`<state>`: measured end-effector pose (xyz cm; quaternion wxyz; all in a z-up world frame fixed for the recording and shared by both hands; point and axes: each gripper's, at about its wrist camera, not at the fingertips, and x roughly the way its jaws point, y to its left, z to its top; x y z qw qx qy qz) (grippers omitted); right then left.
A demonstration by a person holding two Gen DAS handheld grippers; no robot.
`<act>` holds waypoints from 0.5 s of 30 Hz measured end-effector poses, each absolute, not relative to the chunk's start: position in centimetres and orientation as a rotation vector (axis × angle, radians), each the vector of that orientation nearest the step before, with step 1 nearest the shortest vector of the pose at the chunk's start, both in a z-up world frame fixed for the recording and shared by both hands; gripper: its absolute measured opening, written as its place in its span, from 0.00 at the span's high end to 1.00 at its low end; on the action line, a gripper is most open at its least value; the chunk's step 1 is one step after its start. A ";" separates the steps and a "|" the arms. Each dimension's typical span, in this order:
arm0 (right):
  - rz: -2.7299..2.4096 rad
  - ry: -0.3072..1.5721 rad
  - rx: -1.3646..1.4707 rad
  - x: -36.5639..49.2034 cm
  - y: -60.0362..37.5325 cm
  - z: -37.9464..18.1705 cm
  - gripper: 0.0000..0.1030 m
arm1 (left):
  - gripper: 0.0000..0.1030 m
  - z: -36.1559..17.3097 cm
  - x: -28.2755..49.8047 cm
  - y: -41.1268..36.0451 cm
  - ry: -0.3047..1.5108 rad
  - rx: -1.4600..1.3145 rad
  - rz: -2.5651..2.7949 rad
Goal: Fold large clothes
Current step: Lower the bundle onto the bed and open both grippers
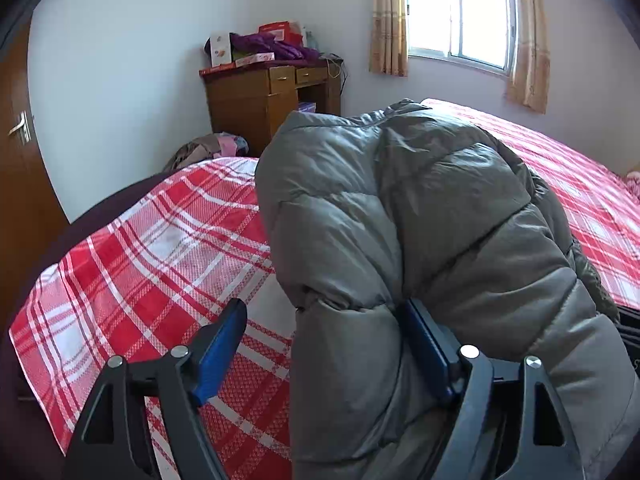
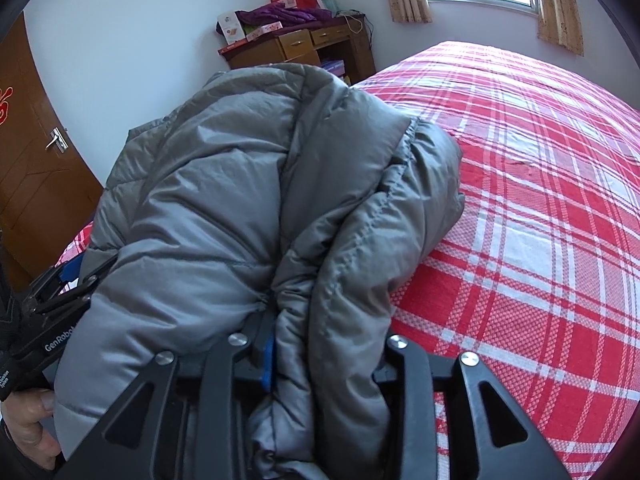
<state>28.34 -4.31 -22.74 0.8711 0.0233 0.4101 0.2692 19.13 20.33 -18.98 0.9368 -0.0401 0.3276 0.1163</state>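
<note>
Left wrist view – jacket: a grey puffer jacket (image 1: 400,216) was seen bundled into a thick mound on the bed (image 1: 160,240), which was covered in a red and white checked sheet.
Left wrist view – fingers: the left gripper (image 1: 324,344) was found with its fingers spread wide. The far-side blue pad (image 1: 424,344) was touched by a padded roll of the jacket, while the near-side pad (image 1: 222,348) stood clear over the sheet, so nothing was clamped.
Left wrist view – containers: a wooden desk (image 1: 256,96) by the wall was seen with its drawers closed; boxes and purple cloth were piled on top, and something purple sat in its open lower compartment.
Right wrist view – jacket: the same jacket (image 2: 224,200) was shown doubled over itself near the bed's edge, with a folded layer draped down between the right gripper's fingers.
Right wrist view – fingers: the right gripper (image 2: 320,352) was seen partly apart with fabric filling the gap; only one blue pad (image 2: 267,364) was visible, so whether the fabric was pressed could not be told.
Right wrist view – left tool: the left gripper (image 2: 76,276) was glimpsed at the jacket's far side, held by a hand (image 2: 28,424).
Progress: the main folds were judged done, with release under way; squaring and flattening the puffy bundle was judged to remain.
</note>
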 end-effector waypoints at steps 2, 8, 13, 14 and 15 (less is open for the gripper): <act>0.552 0.860 0.041 28.4 -4.4 -22.7 0.60 | 0.22 -18.6 18.7 20.6 0.676 -0.097 0.244; 0.476 0.877 0.036 27.0 -6.9 -19.8 0.35 | 0.22 -12.6 13.3 20.0 0.561 -0.102 0.268; 0.471 0.725 0.009 20.9 -8.8 -14.0 0.21 | 0.18 -7.0 8.4 19.0 0.459 -0.091 0.295; 0.468 0.703 -0.001 20.0 -8.9 -13.2 0.20 | 0.18 -6.2 7.7 19.0 0.447 -0.102 0.298; 0.463 0.678 -0.010 18.7 -9.1 -12.2 0.18 | 0.18 -5.6 7.1 18.9 0.437 -0.111 0.294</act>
